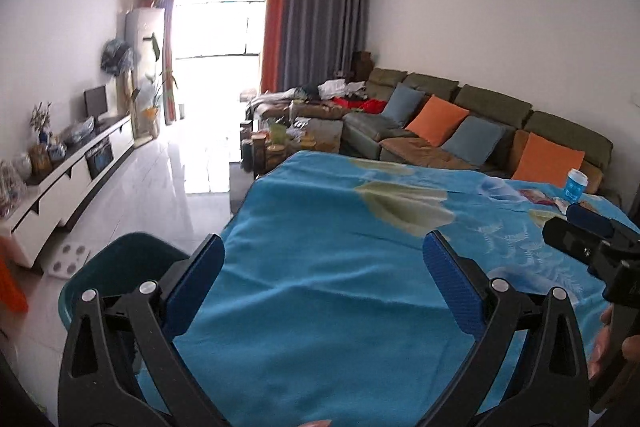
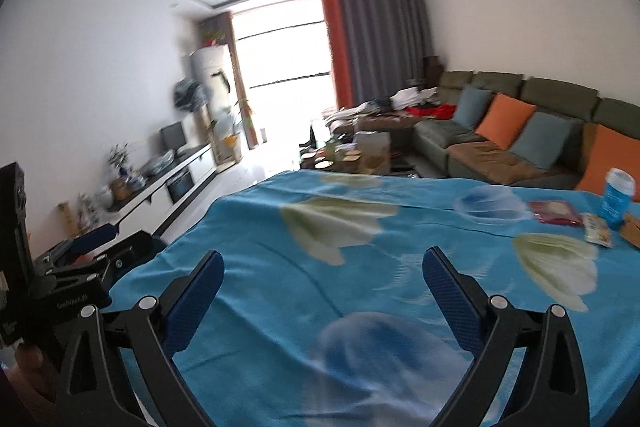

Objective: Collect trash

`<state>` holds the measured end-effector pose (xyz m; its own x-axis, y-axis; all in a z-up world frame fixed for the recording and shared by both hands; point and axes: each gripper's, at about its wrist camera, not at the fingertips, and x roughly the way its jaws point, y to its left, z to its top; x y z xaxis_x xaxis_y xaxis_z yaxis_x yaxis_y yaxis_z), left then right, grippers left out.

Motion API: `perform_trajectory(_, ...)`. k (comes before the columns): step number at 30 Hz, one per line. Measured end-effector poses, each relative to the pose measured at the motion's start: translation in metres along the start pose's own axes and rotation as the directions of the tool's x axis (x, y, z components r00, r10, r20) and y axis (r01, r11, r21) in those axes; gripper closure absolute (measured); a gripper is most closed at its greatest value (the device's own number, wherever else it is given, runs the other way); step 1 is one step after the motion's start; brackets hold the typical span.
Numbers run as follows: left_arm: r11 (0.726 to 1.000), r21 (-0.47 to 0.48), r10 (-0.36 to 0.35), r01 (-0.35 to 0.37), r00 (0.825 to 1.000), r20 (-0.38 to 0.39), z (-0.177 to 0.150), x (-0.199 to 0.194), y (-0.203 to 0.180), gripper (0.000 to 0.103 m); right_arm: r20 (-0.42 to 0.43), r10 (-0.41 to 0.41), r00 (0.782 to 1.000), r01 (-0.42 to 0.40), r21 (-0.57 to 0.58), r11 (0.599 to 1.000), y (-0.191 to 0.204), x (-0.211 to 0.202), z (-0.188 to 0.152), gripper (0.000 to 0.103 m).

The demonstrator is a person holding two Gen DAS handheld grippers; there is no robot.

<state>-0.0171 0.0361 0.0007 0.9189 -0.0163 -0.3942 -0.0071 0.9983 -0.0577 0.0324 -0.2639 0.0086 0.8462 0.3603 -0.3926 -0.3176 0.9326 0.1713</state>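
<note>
The right view is blurred, so the trash reads poorly: a red wrapper (image 2: 555,212), a pale packet (image 2: 597,230) and a blue cup (image 2: 617,201) lie at the far right of the blue-clothed surface (image 2: 256,227). A brown item is cut off there. Left gripper (image 1: 323,259) and right gripper (image 2: 323,269) gape wide, empty.

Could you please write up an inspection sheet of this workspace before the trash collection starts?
Surface: table under a blue floral cloth.
Job's things: blue cup, red wrapper and pale wrapper at the far right.
Clutter: brown item at the right edge, cut off.
Grippers: left hand-held gripper open, empty; right hand-held gripper open, empty.
Cables: nothing seen.
Surroundings: green sofa, teal chair, TV cabinet.
</note>
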Motion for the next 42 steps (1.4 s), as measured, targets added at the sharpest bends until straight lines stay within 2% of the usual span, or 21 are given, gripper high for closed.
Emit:
perform_trajectory(4, 1.000, 0.013, -0.005, 0.005, 1.000, 0.027, 0.000, 0.000, -0.016, 0.005, 0.036, -0.034, 0.999, 0.033, 0.019, 0.999, -0.015, -0.012, -0.004, 0.007)
perform_trajectory(16, 0.998, 0.055, 0.011, -0.017, 0.993, 0.113, 0.000, -0.013, -0.031, 0.005, 0.099, -0.092, 0.991, 0.090, 0.026, 0.996, -0.025, -0.029, -0.009, 0.007)
perform_trajectory(42, 0.997, 0.065, 0.027, -0.038, 0.986, 0.165, -0.001, -0.027, -0.036, 0.005, 0.156, -0.143, 0.977, 0.143, 0.013, 0.990, -0.027, -0.048, -0.010, 0.007)
